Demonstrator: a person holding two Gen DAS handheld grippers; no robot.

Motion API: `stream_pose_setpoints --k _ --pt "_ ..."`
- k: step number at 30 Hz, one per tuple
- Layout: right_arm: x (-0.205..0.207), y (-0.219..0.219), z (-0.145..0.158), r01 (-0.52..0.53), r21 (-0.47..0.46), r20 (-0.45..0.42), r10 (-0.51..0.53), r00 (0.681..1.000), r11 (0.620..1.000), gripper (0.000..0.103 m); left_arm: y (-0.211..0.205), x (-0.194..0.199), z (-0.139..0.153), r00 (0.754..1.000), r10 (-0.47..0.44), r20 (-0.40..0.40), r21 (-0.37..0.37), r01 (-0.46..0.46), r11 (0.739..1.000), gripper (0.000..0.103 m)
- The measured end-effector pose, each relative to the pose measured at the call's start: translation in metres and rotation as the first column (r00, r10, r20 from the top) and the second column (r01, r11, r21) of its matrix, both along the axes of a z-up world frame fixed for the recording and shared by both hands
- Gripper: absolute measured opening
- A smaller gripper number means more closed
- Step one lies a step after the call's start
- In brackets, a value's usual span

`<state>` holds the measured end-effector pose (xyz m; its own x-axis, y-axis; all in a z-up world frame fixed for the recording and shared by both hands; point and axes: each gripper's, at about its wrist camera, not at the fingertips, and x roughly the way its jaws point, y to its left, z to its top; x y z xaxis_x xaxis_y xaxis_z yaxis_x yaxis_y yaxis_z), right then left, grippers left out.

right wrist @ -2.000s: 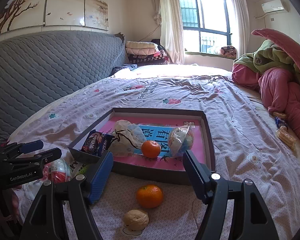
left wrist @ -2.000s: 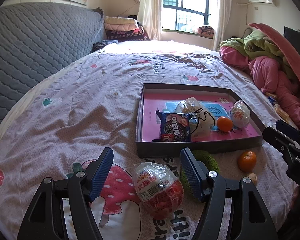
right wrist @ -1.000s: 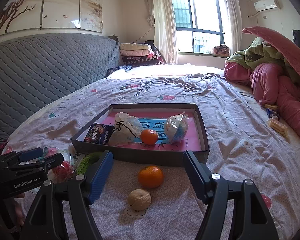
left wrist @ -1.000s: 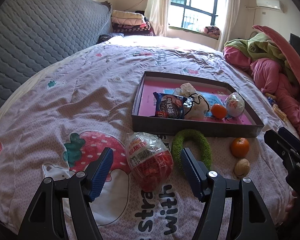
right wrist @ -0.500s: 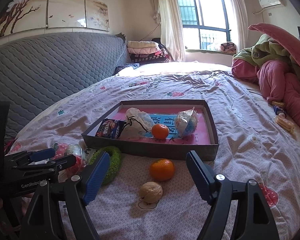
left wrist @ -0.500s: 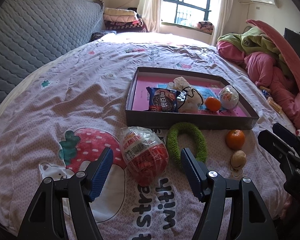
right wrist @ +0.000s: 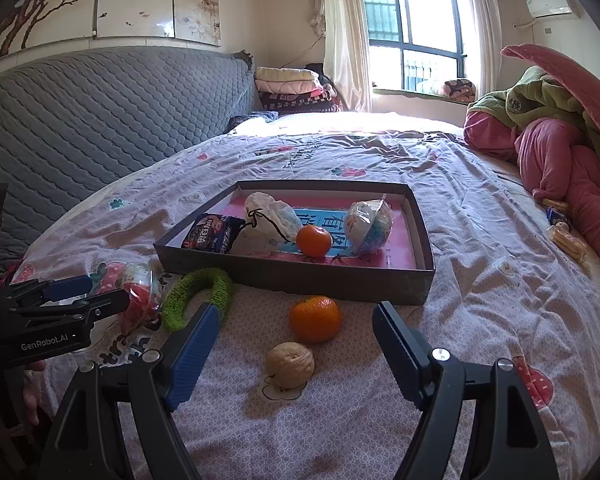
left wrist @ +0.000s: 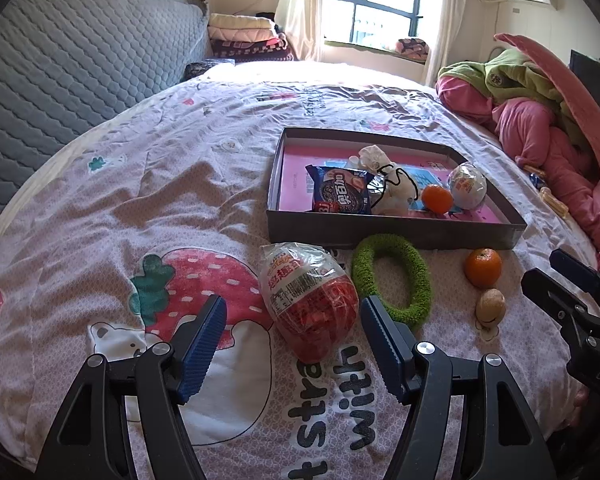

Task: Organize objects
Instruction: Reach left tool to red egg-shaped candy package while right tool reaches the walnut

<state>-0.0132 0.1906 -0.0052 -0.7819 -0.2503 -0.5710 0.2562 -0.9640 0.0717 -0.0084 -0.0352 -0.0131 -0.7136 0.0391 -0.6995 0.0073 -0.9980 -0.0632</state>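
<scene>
On the printed bedsheet (left wrist: 180, 184), as seen from the left wrist, the left gripper (left wrist: 292, 342) is held wide, nothing pressed by its pads, with a red egg-shaped snack pack (left wrist: 308, 300) lying loose between the fingers. Just beside it a green fuzzy ring (left wrist: 392, 276) is laid against the near wall of a shallow grey tray (left wrist: 396, 236). Inside the tray a blue cookie packet (left wrist: 342, 194), a white drawstring pouch (left wrist: 392, 188), a small orange (left wrist: 437, 199) and a wrapped ball (left wrist: 468, 186) are gathered. Outside it, a second orange (left wrist: 483, 268) and a walnut (left wrist: 491, 306) are found near the right gripper's black frame. From the right wrist, the right gripper (right wrist: 296, 350) is seen spread wide and empty, its jaws having just been opening; the walnut (right wrist: 290, 364) is framed between its fingers, with the loose orange (right wrist: 315, 318) just beyond, both on the sheet in front of the tray (right wrist: 296, 276)
</scene>
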Motion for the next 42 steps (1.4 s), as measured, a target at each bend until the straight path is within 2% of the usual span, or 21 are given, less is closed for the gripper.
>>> stream_pose_setpoints --k 20,32,42 --pt "0.001 0.001 -0.012 -0.014 0.033 0.032 0.013 0.999 0.999 0.078 0.000 -0.005 -0.008 1.000 -0.002 0.028 0.012 0.001 1.000 0.071" --pt "-0.008 -0.001 -0.025 -0.007 0.034 0.111 0.003 0.994 0.999 0.078 0.003 -0.016 -0.020 0.998 0.005 0.070 0.022 -0.007 1.000 0.071" --pt "-0.010 -0.008 -0.029 -0.021 0.044 0.130 0.015 0.991 0.999 0.078 0.000 -0.030 -0.030 0.994 0.034 0.103 0.033 -0.038 0.999 0.071"
